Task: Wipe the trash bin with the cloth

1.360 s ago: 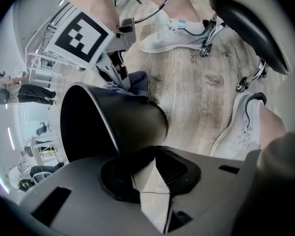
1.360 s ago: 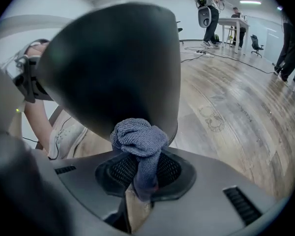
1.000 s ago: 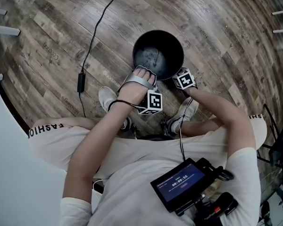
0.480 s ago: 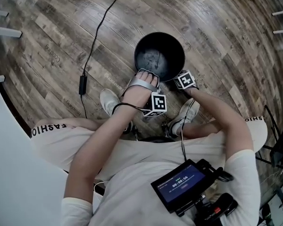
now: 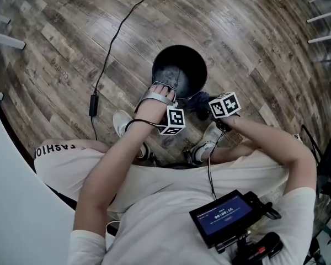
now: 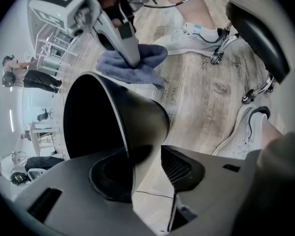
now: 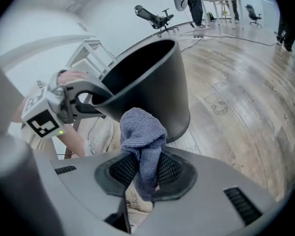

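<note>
1. Two claws work close in front of the person's feet. The right claw point(image 7: 142, 173) is the nearer and is clamped on a blue-grey cloth point(image 7: 140, 132), which stands up bunched between its pads.
2. Just beyond, the left claw point(image 6: 147, 156) sits astride the near rim of the trash bin point(image 6: 137, 117). Its jaws have just been opening. The rim wall stands between them, with one pad inside the bin. The outer pad is clear of the wall, and a sliver of floor shows in the gap. Judgement: this claw is slack and not gripping.
3. The trash bin is black and round and stands mouth up on the wooden floor point(image 5: 254, 48). No contents are visible.
4. Governing relation: from the right claw, the bin's outer wall lies straight ahead and slightly left, directly behind the cloth. The cloth is just beside the wall's near-right side, but contact cannot be confirmed. The right claw is the nearer to that side, and the left claw holds station at the near-left rim.
5. Judgement: the coming move calls for pressing the cloth forward onto the wall and sweeping round its curve. With the left claw slack, the bin may slide.
6. Farther off, a cable point(image 5: 107, 48) trails across the floor, well apart from the bin.
</note>
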Demonstrator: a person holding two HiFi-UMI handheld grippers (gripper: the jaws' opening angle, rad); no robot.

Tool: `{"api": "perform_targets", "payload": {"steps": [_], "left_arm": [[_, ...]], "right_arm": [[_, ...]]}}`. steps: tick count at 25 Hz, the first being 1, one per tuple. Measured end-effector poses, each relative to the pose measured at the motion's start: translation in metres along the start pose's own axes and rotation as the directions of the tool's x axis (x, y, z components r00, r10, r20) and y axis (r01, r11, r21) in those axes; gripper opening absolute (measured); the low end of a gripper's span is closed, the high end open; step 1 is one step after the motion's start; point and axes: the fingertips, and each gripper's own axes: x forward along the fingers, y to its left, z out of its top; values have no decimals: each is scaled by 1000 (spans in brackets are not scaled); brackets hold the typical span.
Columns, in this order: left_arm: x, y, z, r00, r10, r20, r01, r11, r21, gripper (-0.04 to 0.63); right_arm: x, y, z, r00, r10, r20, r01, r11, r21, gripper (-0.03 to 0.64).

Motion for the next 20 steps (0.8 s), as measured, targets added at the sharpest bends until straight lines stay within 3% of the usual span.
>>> {"api": "perform_targets", "payload": {"steps": [9, 20], "left_arm": [[4, 7, -13, 999, 44, -25, -44, 999, 15, 167], [4, 0, -9, 998, 29, -50, -23, 992, 127, 110]], "right_arm": [[-56, 31, 36, 991, -7, 133, 6, 1000, 8, 75], [-30, 3, 45, 990, -79, 118, 90, 992, -85, 75]]}}
